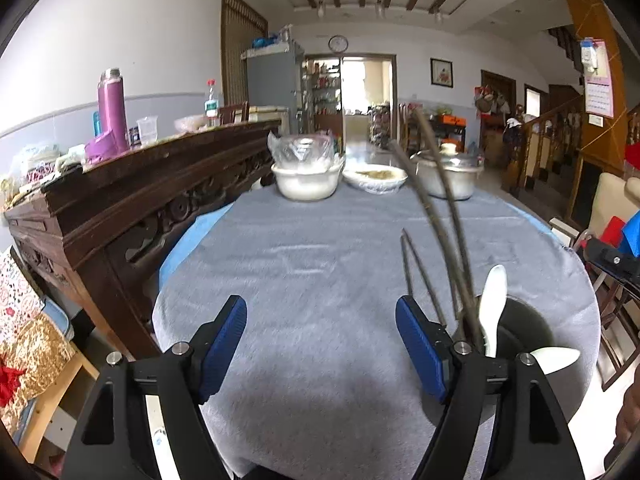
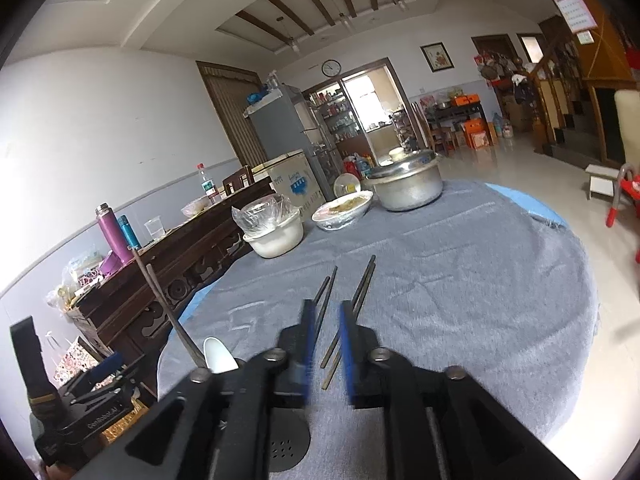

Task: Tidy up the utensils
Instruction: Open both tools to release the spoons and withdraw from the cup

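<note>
Your left tool [image 1: 321, 344] hangs wide and empty over the grey-covered desk [image 1: 320, 240]. Right of it, a dark holder [image 1: 524, 320] keeps chopsticks [image 1: 444, 200] and white spoons [image 1: 493, 304]. Your right tool [image 2: 325, 350] is released, slightly parted, with loose chopsticks [image 2: 362, 286] lying on the desk just beyond.

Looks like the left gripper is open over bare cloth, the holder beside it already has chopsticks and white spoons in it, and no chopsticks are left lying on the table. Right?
Not quite: chopsticks are left lying on the grey cloth, ahead of the right gripper, as the right wrist view shows. The rest holds: the left gripper is open over bare cloth, and the holder has chopsticks and white spoons in it.
</note>
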`<state>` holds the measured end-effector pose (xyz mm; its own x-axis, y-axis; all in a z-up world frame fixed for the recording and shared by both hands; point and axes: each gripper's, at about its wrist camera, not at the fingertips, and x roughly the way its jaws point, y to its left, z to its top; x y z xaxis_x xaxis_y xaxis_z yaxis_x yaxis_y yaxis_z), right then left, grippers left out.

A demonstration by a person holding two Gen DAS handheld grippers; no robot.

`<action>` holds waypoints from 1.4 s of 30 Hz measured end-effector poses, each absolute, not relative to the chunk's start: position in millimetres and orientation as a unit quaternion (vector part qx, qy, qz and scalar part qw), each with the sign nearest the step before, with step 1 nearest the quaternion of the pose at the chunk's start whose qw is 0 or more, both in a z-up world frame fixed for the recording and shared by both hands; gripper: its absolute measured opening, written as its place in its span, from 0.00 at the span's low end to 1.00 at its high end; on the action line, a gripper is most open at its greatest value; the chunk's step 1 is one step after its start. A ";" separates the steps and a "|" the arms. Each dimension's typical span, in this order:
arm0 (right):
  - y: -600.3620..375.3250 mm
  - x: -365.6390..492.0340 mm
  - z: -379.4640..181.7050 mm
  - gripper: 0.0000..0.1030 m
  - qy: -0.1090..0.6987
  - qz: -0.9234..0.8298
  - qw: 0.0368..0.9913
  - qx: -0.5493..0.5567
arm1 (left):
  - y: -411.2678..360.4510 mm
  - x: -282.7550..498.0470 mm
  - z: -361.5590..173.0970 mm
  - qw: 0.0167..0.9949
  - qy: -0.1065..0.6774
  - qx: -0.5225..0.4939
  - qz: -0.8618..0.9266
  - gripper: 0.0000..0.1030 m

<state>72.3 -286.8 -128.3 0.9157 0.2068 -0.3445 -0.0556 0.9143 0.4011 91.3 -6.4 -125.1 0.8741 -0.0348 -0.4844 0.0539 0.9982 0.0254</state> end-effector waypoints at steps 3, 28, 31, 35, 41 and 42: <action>-287.2 72.2 -128.9 0.26 0.194 0.067 0.958 0.198 | 1.0 95.0 -129.1 0.965 0.261 0.018 -0.010 0.75; -266.7 91.4 -134.1 0.26 0.225 0.066 0.954 0.186 | 28.2 126.2 -153.0 0.943 0.332 0.001 0.029 0.75; -264.8 95.0 -134.9 0.26 0.230 0.066 0.953 0.186 | 30.0 128.8 -153.7 0.942 0.335 -0.001 0.028 0.75; -262.5 99.8 -135.7 0.26 0.236 0.067 0.951 0.186 | 31.7 132.8 -153.9 0.941 0.338 -0.003 0.028 0.75; -261.8 106.1 -135.8 0.26 0.245 0.067 0.949 0.186 | 32.0 140.9 -154.0 0.939 0.342 -0.004 0.026 0.75; -262.4 107.5 -135.4 0.26 0.246 0.066 0.949 0.186 | 31.9 142.6 -154.1 0.939 0.344 -0.005 0.026 0.75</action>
